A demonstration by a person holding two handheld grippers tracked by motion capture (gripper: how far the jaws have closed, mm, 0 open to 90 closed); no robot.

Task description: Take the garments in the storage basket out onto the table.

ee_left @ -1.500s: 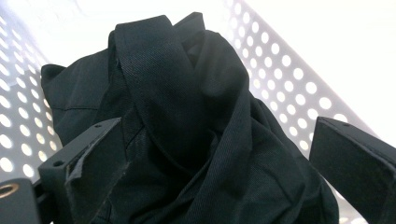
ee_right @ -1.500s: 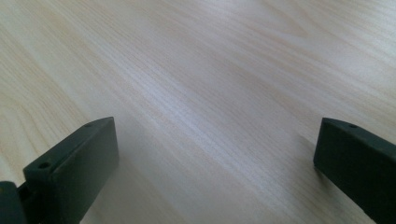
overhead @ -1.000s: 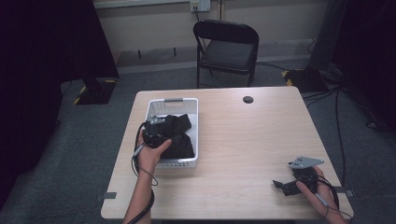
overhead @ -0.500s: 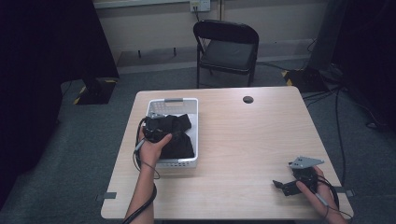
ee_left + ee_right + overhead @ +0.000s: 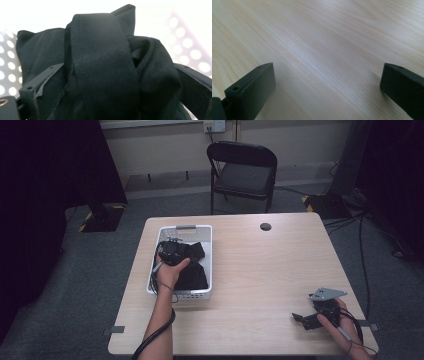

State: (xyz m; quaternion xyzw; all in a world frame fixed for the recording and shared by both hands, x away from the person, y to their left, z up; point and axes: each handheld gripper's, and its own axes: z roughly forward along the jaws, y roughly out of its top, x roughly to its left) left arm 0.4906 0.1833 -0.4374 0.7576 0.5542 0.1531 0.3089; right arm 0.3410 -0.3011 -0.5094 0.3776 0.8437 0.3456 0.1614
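Left gripper view puts the left gripper [image 5: 107, 82] spread around bunched black cloth [image 5: 100, 65] in the white basket [image 5: 205, 292]; grip undecided; soft, light, best pinched at its thick fold; right gripper [image 5: 327, 85] released at the tabletop's [image 5: 260, 270] 4 o'clock.

**A dim room around a pale wood worktop**

The light wood-grain worktop [image 5: 260, 270] stands on grey carpet [image 5: 90, 285]. Beyond its far edge sits a black folding chair [image 5: 242, 167], facing the worktop. Behind the chair runs a cream wall [image 5: 165, 150] with a socket [image 5: 216, 126] near the top. Dark curtains [image 5: 45, 195] hang at far left and right. Cables [image 5: 362, 245] trail over the floor at right.
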